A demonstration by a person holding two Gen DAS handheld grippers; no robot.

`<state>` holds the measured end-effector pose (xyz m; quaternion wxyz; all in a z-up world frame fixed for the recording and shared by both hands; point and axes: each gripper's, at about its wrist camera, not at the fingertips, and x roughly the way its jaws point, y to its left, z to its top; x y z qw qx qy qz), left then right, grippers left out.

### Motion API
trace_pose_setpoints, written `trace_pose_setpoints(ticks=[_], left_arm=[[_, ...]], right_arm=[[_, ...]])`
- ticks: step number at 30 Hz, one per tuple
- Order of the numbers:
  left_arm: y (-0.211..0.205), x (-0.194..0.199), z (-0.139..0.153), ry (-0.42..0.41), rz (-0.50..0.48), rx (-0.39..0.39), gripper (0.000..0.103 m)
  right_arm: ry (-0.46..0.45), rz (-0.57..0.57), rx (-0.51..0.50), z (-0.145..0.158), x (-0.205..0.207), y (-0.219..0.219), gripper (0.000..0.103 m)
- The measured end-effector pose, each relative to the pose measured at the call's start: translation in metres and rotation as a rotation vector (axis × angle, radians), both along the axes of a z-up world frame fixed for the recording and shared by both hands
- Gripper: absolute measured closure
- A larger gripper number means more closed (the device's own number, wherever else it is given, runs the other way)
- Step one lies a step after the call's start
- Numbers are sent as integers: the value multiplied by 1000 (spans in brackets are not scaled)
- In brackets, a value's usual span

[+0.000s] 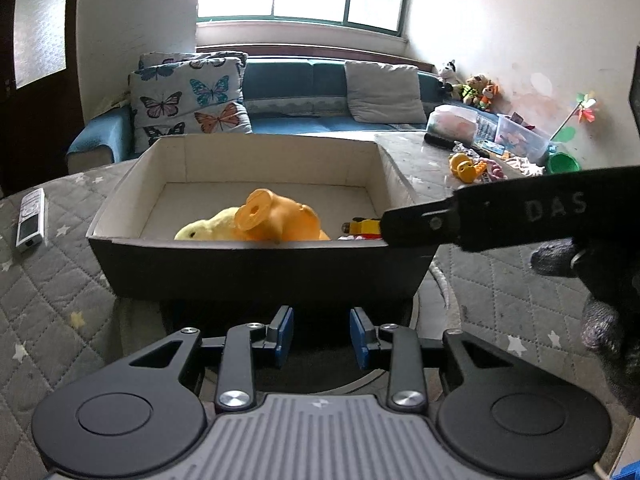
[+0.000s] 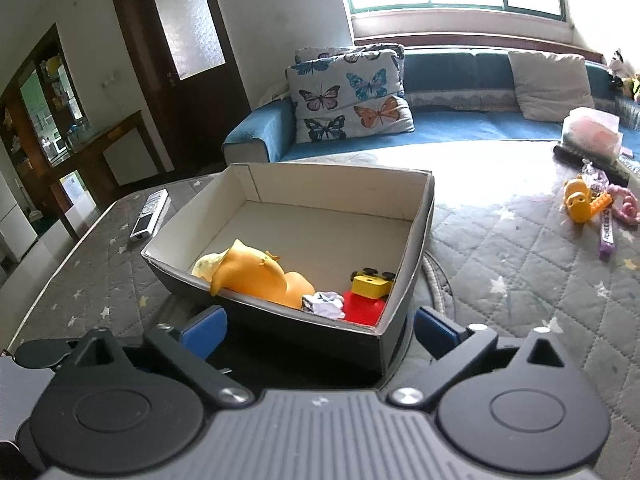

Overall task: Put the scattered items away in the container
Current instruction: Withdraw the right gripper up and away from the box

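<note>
Holding both claws empty short of box [image 2: 404, 264] | left claw [image 1: 321, 334] narrow, right claw [image 2: 320, 330] wide, straddling near corner | in box: duck [image 2: 256, 272], cloth [image 2: 326, 303], red-yellow toy [image 2: 370, 292] | toys [image 2: 592, 204] lie scattered far right on desk [image 2: 500, 264], well apart from box | remote [image 2: 150, 214] left of box.

The box [image 2: 404, 272] is dark grey outside and cream inside, holding an orange and yellow plush toy [image 2: 256, 276] and a red and yellow toy car [image 2: 370, 292]. The quilted worktop cover [image 2: 520, 280] is grey with pale stars, and the cushion [image 2: 348, 96] bears coloured butterflies.
</note>
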<state>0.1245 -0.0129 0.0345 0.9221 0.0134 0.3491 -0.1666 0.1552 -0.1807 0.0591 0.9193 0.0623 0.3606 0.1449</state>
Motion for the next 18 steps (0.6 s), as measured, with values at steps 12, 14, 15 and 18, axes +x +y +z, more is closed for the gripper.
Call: trace_pose_setpoints(ticks=[12,14,15,18], left_arm=[[11,-6,-1,3,64,-1,69],[13,-7,-1,4,76,0,69],[14,-7,0,3,81,2,69],[15,-9,0,-5,89,8,69]], right_arm=[[-54,-32,-61,-2,-14,8,0],[-56,-35,-66,-3,-16,8,0],[-57,-36,-69,-3,-16,9,0],[-59,-40,-76,-5,-19,9,0]])
